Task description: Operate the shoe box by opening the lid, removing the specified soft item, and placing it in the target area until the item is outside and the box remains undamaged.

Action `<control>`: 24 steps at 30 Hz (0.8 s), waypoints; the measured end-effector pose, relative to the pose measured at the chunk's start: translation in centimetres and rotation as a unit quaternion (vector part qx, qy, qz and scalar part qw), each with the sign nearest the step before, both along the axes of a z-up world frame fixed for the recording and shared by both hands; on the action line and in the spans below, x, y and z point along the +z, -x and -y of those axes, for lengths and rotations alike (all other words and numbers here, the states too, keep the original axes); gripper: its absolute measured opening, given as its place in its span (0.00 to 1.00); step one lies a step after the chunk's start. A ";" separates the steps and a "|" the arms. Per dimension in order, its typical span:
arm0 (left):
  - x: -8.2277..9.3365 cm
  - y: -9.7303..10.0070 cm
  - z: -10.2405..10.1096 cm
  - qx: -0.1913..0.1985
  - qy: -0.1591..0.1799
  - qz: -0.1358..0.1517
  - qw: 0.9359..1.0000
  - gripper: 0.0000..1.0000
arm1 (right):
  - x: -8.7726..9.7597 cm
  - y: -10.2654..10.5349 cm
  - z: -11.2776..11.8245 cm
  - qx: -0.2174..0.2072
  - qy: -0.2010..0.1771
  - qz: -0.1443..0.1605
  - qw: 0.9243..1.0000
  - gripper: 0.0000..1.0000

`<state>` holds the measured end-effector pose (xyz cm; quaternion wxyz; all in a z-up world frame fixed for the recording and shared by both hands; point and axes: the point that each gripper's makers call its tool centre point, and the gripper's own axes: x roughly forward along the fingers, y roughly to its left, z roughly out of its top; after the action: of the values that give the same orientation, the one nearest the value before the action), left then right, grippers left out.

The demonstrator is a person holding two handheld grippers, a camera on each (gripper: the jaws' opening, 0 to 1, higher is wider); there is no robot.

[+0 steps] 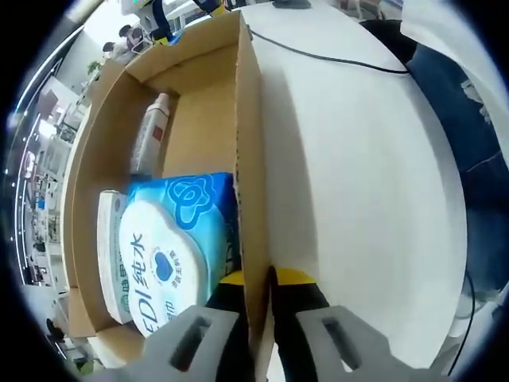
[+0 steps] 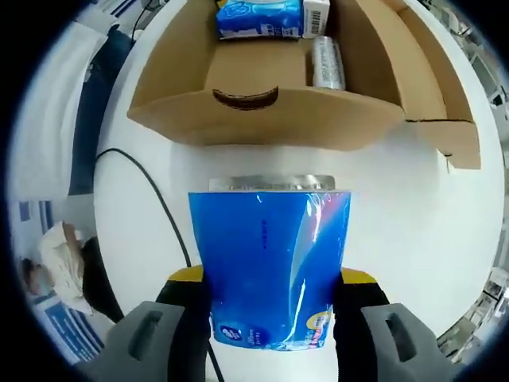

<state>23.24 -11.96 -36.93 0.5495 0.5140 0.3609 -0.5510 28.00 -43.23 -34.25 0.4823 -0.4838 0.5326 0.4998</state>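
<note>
Tan cardboard box [image 2: 262,119], glossy blue pack [image 2: 269,270], white table [image 1: 358,175].

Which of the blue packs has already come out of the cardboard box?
The plain blue pack, clamped in the right gripper over the white table. The other blue pack, with the white label, lies inside the box.

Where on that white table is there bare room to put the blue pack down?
Bare white table lies between the blue pack and the cardboard box front, and right of the pack. A black cable crosses the left side. Inside the box it is crowded with wipes packs and a tube.
</note>
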 end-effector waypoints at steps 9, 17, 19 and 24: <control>-0.1 0.0 0.1 0.000 0.000 0.000 1.000 0.02 | -0.1 0.0 0.0 0.000 0.000 -0.001 1.000 0.61; 0.0 -0.1 0.0 0.003 0.001 -0.001 1.000 0.02 | -0.2 -0.1 0.0 -0.002 0.001 -0.004 1.000 0.62; 0.0 -0.1 0.0 0.002 0.001 -0.001 1.000 0.02 | -0.3 -0.1 0.0 -0.009 0.002 -0.005 1.000 0.62; 0.0 -0.1 0.0 0.002 0.001 -0.001 1.000 0.02 | -0.3 -0.2 0.0 -0.009 0.001 -0.005 1.000 0.63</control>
<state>23.30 -11.97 -36.90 0.5507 0.5121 0.3618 -0.5510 28.24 -43.22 -34.57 0.4837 -0.4770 0.5395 0.4975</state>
